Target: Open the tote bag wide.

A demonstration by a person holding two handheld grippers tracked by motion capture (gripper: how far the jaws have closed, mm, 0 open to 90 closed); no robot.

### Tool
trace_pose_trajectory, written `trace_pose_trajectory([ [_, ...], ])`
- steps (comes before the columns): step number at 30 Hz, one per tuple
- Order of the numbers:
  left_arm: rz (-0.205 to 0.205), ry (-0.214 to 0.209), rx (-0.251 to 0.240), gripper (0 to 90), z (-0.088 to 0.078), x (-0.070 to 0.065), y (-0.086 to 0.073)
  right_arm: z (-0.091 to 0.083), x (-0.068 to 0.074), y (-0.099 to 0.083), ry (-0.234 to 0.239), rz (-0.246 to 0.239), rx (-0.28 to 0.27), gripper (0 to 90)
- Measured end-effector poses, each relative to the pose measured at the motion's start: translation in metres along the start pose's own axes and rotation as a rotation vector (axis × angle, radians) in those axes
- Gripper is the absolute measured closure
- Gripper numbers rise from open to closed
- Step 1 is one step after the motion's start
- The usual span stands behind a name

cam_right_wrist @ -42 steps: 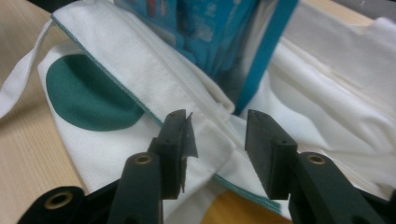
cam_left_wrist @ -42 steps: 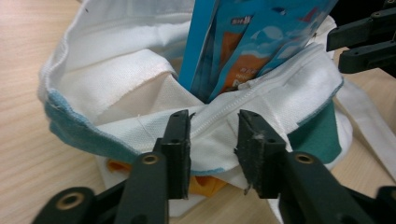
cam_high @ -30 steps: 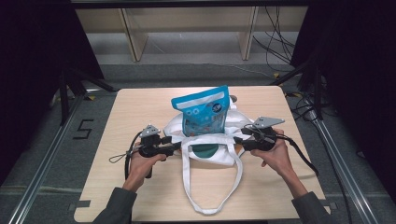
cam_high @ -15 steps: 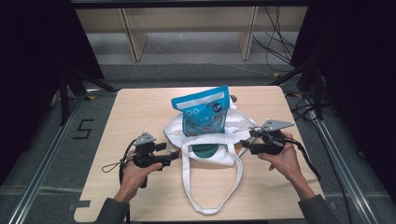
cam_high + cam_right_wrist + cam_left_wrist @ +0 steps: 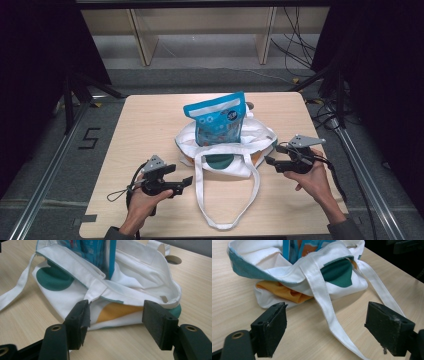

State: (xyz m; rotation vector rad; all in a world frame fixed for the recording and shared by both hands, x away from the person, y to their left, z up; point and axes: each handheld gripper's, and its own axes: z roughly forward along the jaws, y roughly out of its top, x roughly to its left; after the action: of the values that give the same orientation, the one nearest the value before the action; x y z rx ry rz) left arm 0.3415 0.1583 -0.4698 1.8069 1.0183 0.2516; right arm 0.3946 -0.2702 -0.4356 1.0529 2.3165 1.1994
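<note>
Here, from above, a white tote bag [image 5: 227, 150] sits mid-counter [image 5: 150, 120] with a blue snack pouch [image 5: 218, 120] standing in its mouth; my left tool [image 5: 186, 182] and right tool [image 5: 270, 161] flank it, empty. Along my left tool, jaws gape near a strap [image 5: 324, 302]. Along my right, jaws gape beside the bag's rim [image 5: 120, 293]. Likely next: gripping both sides.

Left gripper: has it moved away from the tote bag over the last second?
Yes. In the high view the left gripper has drawn back toward the person and slightly left, off the tote bag, which has stayed put. Its jaws now stand open over bare table.
</note>
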Motion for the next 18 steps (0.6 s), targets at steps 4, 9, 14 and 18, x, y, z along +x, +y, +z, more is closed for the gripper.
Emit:
trace_pose_trajectory([
  [4, 0.006, 0.006, 0.007, 16.1, -0.004, -0.001, -0.009, -0.001, 0.003, -0.005, -0.006, 0.0, -0.002, 39.4],
  [9, 0.032, 0.018, 0.025, 16.1, -0.009, -0.005, -0.019, 0.0, 0.011, -0.014, -0.008, -0.015, 0.033, 38.2],
  [14, 0.027, 0.018, 0.027, 16.1, -0.013, -0.01, -0.026, -0.005, 0.016, -0.022, -0.007, -0.043, 0.035, 37.7],
  [18, 0.025, 0.01, 0.02, 16.2, -0.014, -0.012, -0.029, -0.012, 0.022, -0.033, -0.005, -0.023, 0.038, 37.5],
])
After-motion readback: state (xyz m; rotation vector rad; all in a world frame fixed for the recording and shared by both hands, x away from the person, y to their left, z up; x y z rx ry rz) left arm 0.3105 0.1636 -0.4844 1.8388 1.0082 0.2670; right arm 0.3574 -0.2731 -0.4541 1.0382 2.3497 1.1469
